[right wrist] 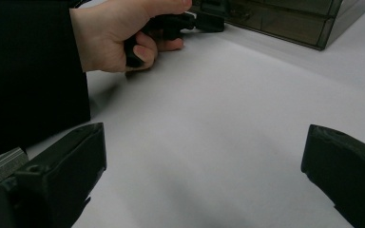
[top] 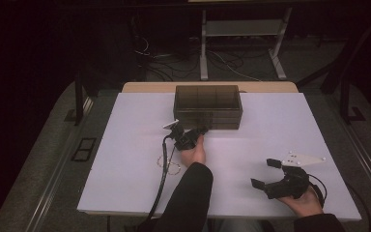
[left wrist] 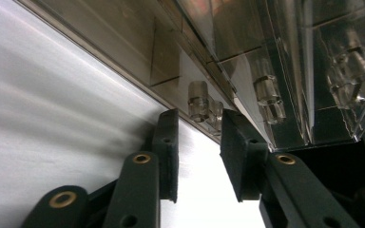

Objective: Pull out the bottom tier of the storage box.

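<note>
1. Smoky drawer box (top: 207, 107) at far centre of white table (top: 125, 145), long axis left-right, drawer fronts facing near.
2. Right gripper (top: 265, 175) near right, well apart from box, jaws wide apart, empty.
3. Left gripper (top: 196, 131) just near of box's front, jaws narrowed around clear drawer knob (left wrist: 198, 101), pads not pressing.

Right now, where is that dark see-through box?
In the high view the drawer box sits at the table's far middle edge, just beyond the left gripper, whose fingers flank its small knob.
</note>
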The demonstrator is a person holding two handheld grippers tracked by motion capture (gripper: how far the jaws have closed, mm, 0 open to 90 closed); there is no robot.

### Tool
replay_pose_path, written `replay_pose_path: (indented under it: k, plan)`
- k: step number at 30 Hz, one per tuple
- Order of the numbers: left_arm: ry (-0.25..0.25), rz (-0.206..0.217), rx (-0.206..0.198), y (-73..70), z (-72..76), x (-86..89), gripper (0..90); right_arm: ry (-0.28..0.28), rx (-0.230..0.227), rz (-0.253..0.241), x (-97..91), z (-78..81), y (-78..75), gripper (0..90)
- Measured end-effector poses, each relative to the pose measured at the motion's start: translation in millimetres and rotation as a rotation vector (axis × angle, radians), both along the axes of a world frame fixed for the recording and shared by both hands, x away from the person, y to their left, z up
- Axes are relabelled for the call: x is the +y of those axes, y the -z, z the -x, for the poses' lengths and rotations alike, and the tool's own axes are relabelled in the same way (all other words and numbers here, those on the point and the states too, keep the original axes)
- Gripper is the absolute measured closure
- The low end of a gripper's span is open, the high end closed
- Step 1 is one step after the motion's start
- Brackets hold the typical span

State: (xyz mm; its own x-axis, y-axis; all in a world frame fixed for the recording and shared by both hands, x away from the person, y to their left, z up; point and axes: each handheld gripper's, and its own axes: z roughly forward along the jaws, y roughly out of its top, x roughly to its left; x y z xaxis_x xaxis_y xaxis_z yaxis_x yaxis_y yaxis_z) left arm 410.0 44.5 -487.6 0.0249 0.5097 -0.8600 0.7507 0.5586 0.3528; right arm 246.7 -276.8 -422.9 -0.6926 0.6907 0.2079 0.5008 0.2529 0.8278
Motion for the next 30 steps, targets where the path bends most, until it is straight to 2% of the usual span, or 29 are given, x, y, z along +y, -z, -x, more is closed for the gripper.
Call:
replay_pose_path:
  k: [8,18,28,30]
  plan:
    - [0.002,0.025,0.013,2.1,-3.1,0.8,74.3,0.0,-0.005,-0.001,0.1,0.1,-0.5,0.6]
    - [0.007,0.036,-0.009,4.2,-4.4,0.0,78.6,-0.003,-0.004,-0.001,0.2,0.0,-0.5,0.6]
    - [0.001,0.053,-0.004,6.3,-5.7,1.0,79.4,-0.005,-0.007,0.0,0.0,0.2,-0.5,0.6]
    - [0.001,0.073,0.002,6.9,-6.2,1.5,79.5,-0.005,-0.005,0.001,0.2,0.2,-0.5,0.6]
